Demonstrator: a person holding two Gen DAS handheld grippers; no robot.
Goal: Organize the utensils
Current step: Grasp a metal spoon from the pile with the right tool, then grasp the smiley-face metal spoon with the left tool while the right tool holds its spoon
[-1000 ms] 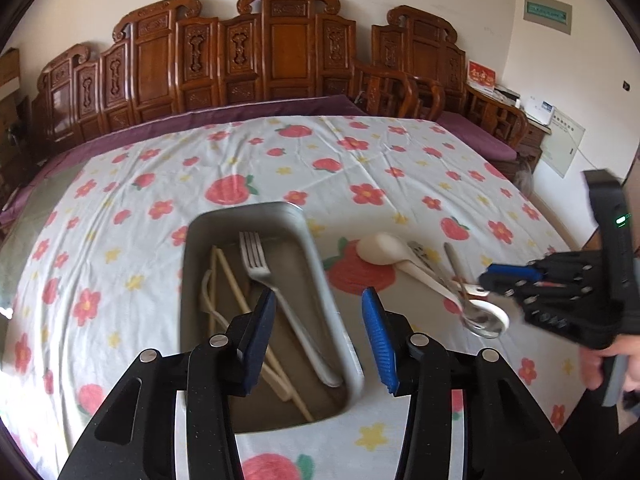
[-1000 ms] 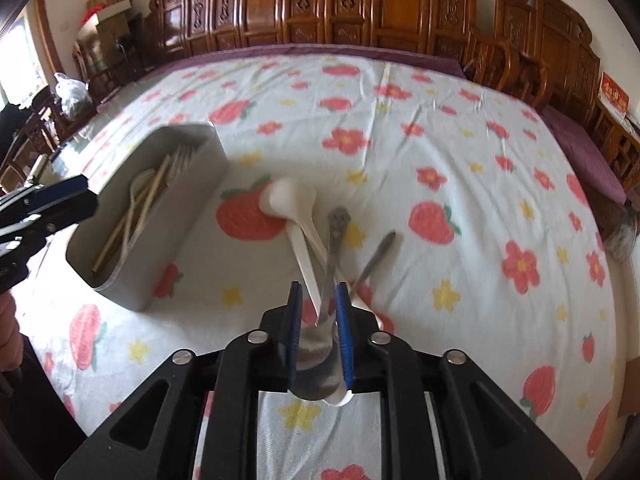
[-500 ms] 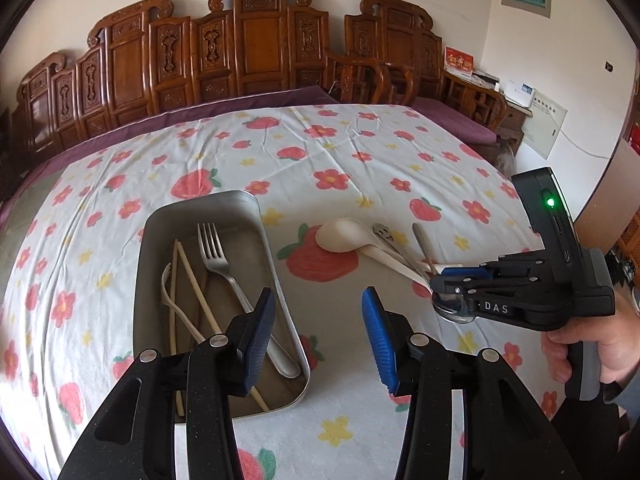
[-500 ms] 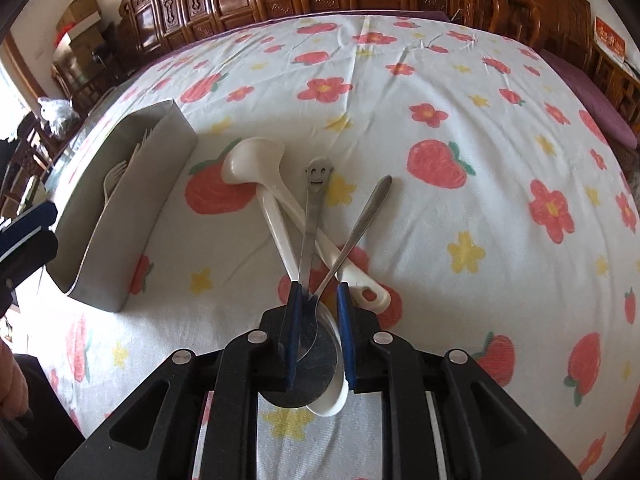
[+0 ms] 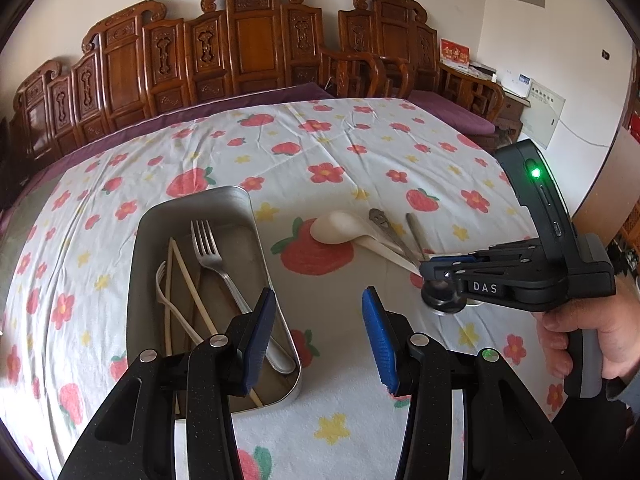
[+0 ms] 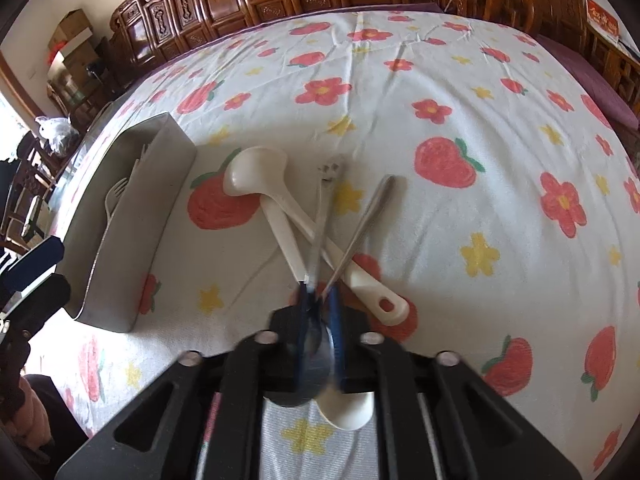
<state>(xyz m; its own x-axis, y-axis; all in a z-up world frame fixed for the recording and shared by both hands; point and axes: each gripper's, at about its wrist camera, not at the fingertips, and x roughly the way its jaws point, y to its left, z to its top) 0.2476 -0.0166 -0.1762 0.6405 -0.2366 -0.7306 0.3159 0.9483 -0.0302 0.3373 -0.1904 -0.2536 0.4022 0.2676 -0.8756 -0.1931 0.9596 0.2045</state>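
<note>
1. Right gripper (image 6: 320, 300) clenched on the smiley-handled metal spoon (image 6: 325, 200) (blurred), beside the white ladles (image 6: 256, 172).
2. Left gripper (image 5: 318, 320) released, over the metal tray (image 5: 240, 208).
3. Only the left view shows the tray contents: fork (image 5: 208, 248), chopsticks (image 5: 188, 280) at 9 o'clock.

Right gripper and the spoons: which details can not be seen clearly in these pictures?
- Right wrist view: the right gripper is motion-blurred, so whether it pinches one metal spoon or both is unclear.
- Same view: the spoon bowls sit behind its fingers.
- Left wrist view: the left gripper's finger covers the fork handle in the tray.
- Right wrist view: the tray wall hides most contents.
</note>
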